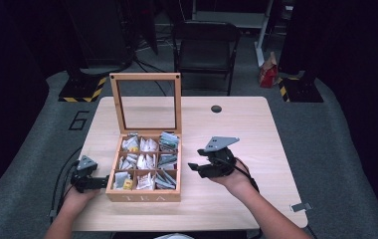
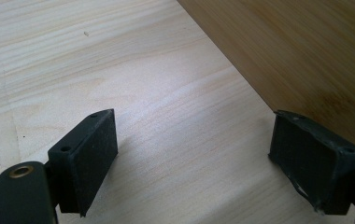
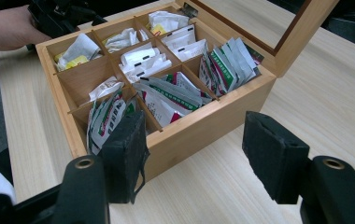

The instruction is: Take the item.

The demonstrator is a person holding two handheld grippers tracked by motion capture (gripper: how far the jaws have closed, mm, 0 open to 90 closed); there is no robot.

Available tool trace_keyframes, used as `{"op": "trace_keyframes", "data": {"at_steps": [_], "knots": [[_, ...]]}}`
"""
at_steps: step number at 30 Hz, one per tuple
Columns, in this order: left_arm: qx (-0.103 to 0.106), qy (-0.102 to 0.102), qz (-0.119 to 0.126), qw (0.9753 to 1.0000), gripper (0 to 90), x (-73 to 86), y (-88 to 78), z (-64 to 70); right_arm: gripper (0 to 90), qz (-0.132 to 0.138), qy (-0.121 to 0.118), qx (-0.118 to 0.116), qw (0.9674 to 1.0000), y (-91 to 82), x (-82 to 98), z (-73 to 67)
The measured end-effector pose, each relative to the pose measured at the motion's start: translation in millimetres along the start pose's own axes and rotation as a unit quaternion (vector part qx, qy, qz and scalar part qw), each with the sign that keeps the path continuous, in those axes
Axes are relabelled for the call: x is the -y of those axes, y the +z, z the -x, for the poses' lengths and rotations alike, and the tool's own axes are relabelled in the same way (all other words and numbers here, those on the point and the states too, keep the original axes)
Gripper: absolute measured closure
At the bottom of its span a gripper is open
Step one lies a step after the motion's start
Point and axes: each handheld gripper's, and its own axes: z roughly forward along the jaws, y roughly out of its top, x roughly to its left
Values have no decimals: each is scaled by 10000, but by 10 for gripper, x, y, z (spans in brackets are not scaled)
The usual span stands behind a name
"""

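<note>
Right gripper (image 3: 192, 154) view shows tea box (image 3: 203, 126) sachets (image 3: 171, 95); left's just box wall.

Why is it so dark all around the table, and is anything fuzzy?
High view: light falls on the table, the room behind is dark. Left gripper view: the tea box wall looks soft. Right gripper view: sachets sharp, near jaws slightly blurred.

Table (image 1: 256, 124) evenly lit, surroundings dark, frames slightly soft.
</note>
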Motion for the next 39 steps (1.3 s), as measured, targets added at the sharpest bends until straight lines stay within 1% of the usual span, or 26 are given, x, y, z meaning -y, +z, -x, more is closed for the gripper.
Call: {"op": "trace_keyframes", "data": {"at_steps": [6,9,11,12,13,14,17,18,21,22,25,30,31,32,33,34,37,38,39], "knots": [[10,-4,-16,10000,149,0,-2,0,392,21,-34,-45,10000,39,-27,-26],[-7,4,13,10000,149,0,1,0,394,35,-50,-84,9999,64,-46,-51],[-1,-17,3,10000,149,1,1,3,399,50,-67,-95,9999,79,-55,-58],[15,-18,-21,10000,149,0,-3,2,410,46,-84,-142,9999,88,-66,-66],[0,-21,6,10000,149,2,1,4,411,70,-72,-127,9999,98,-71,-73],[3,11,-3,10000,149,-1,-1,-2,411,68,-91,-130,9999,104,-77,-79],[3,10,-5,10000,149,-1,-1,-2,415,57,-114,-169,9998,129,-91,-98],[21,-24,-14,10000,148,1,-1,3,416,48,-130,-172,9998,137,-95,-106],[11,-3,-18,10000,149,-1,-2,0,419,36,-169,-201,9996,166,-108,-128],[-6,6,14,10000,149,0,2,-1,419,36,-176,-204,9996,175,-113,-136],[10,-6,-17,10000,149,0,-2,0,420,38,-178,-223,9996,193,-122,-151],[-8,0,19,10000,148,0,2,0,438,3,-272,-274,9993,265,-139,-187],[19,-18,-25,10000,149,0,-3,2,440,-4,-255,-276,9993,280,-142,-200],[2,11,-1,10000,148,-1,-1,-2,441,-21,-309,-302,9991,291,-144,-203],[2,11,-1,10000,149,-1,-1,-2,443,-3,-278,-288,9992,307,-148,-219],[4,7,-4,10000,149,-1,-1,-2,444,-29,-340,-335,9989,317,-150,-222],[12,-9,-17,10000,149,0,-2,1,455,-18,-357,-352,9987,365,-158,-249],[12,-9,-17,10000,148,0,-2,1,459,11,-320,-342,9989,384,-158,-263],[3,13,-4,10000,148,-1,-1,-3,467,-10,-382,-365,9986,400,-155,-266]]}}
